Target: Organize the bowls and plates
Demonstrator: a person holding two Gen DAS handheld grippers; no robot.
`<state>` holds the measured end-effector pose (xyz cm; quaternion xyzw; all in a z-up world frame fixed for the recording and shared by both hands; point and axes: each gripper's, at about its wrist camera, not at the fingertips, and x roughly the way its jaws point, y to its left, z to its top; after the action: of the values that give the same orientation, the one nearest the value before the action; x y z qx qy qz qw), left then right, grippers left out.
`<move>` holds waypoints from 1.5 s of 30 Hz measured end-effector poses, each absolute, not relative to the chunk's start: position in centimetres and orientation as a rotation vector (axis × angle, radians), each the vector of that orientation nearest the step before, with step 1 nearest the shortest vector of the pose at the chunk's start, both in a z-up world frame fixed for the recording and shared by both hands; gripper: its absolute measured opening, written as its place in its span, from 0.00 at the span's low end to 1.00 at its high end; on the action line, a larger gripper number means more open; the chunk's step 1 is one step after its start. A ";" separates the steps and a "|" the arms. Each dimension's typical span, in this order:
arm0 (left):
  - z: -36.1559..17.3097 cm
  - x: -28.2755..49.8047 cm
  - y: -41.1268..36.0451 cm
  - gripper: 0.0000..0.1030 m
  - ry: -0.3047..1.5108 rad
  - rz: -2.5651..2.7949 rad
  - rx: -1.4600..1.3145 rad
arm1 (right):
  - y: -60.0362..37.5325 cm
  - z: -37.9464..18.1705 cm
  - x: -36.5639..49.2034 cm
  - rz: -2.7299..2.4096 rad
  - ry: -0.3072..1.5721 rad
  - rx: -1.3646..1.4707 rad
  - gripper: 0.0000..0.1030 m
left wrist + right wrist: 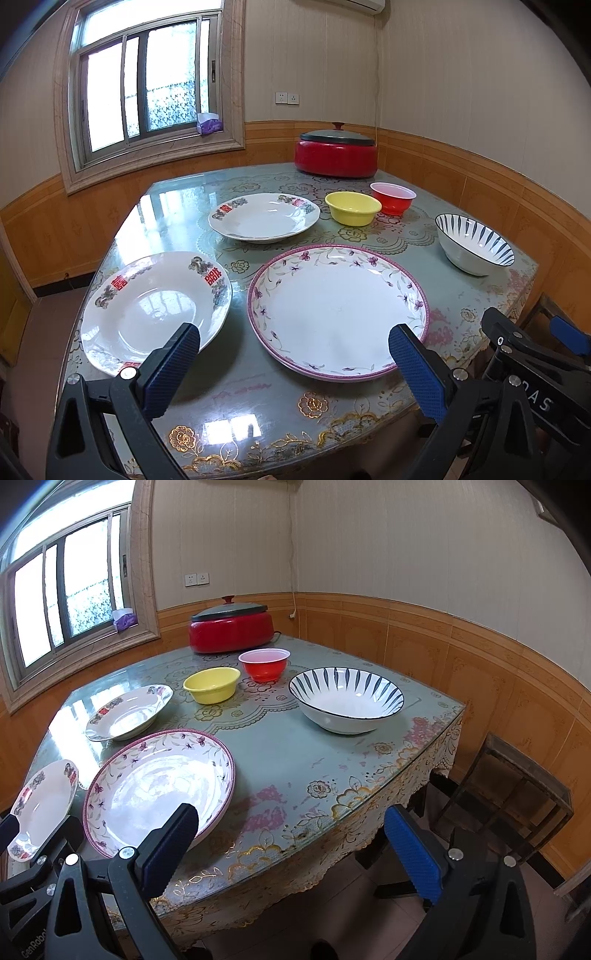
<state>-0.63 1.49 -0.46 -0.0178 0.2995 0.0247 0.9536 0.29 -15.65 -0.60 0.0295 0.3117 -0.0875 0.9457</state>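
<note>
Three plates: floral plate centre, red-marked plates at nine and eleven o'clock. Three bowls: yellow bowl, red bowl, striped bowl, toward one o'clock. Left gripper and right gripper gape wide, empty.

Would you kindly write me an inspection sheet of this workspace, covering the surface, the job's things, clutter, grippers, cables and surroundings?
Surface: table under a glossy floral cover, with reflections.
Job's things: floral plate; near white plate; far white plate; yellow bowl; red bowl; striped bowl. All upright, none stacked.
Clutter: red lidded cooker at the far edge.
Grippers: left gripper open, holding nothing; right gripper open, holding nothing.
Cables: a cord runs down the wall corner behind the cooker.
Surroundings: window; tissue box on the sill; wall sockets; wooden stool beside the table.
</note>
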 end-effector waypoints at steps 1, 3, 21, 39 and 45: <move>-0.5 -0.7 1.5 1.00 0.608 0.050 -0.037 | -15.7 -0.6 0.3 -0.178 0.635 0.061 1.00; -0.4 -0.8 1.7 1.00 0.608 0.050 -0.037 | -15.5 -0.6 0.2 -0.178 0.632 0.059 1.00; -0.4 -1.0 2.0 1.00 0.611 0.052 -0.043 | -15.3 -0.6 0.3 -0.171 0.634 0.052 1.00; -0.4 -0.9 2.0 1.00 0.613 0.053 -0.046 | -15.1 -0.7 0.5 -0.165 0.636 0.047 1.00; -0.4 -0.8 2.1 1.00 0.613 0.053 -0.046 | -15.1 -0.7 0.6 -0.164 0.638 0.048 1.00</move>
<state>-0.82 2.05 -0.41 -0.0227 0.3019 0.0261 0.9527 0.58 -15.12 -0.71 0.0235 0.3132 -0.0804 0.9460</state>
